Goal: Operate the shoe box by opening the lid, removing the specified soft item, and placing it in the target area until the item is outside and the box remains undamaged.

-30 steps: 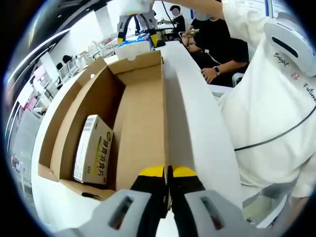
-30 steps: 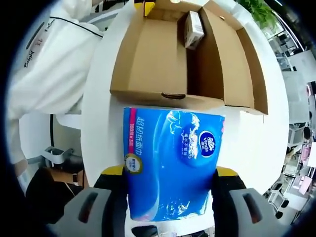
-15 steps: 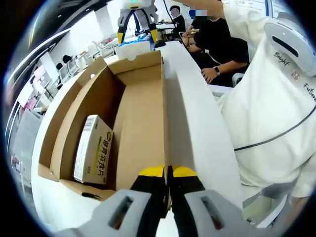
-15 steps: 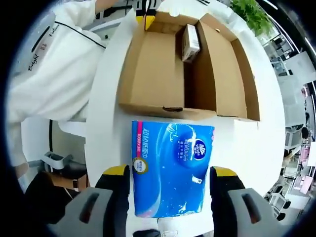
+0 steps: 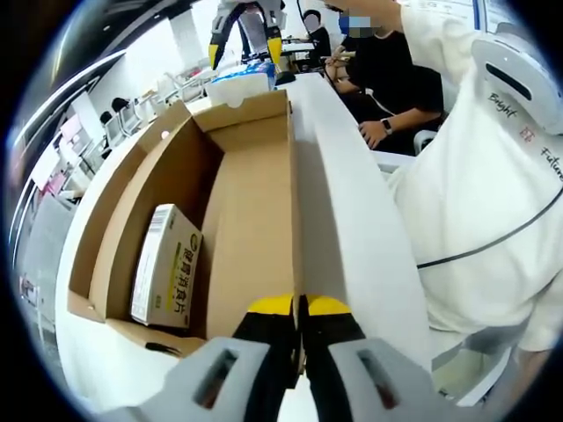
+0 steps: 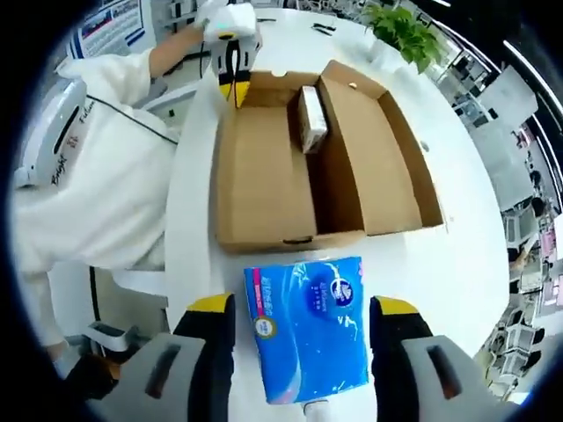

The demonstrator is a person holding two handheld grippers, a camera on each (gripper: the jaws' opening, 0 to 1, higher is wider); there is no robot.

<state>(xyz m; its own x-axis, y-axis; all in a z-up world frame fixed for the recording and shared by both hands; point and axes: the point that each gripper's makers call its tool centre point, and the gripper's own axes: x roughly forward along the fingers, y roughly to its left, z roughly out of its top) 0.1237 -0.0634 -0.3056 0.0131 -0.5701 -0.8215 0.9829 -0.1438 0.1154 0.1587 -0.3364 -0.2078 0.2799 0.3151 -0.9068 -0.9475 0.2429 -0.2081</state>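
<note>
Plant (image 6: pixel 405 31) beyond open shoe box (image 6: pixel 352 176), well apart.

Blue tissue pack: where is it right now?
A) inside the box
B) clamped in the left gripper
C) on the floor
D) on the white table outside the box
D: the tissue pack lies on the table in front of the box, between the right gripper's open jaws.

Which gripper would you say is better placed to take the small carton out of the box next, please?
Right, probably. The right gripper is open and free, the tissue pack lying on the table. The left gripper is shut on the box lid edge, steadying it; the small carton lies inside.
</note>
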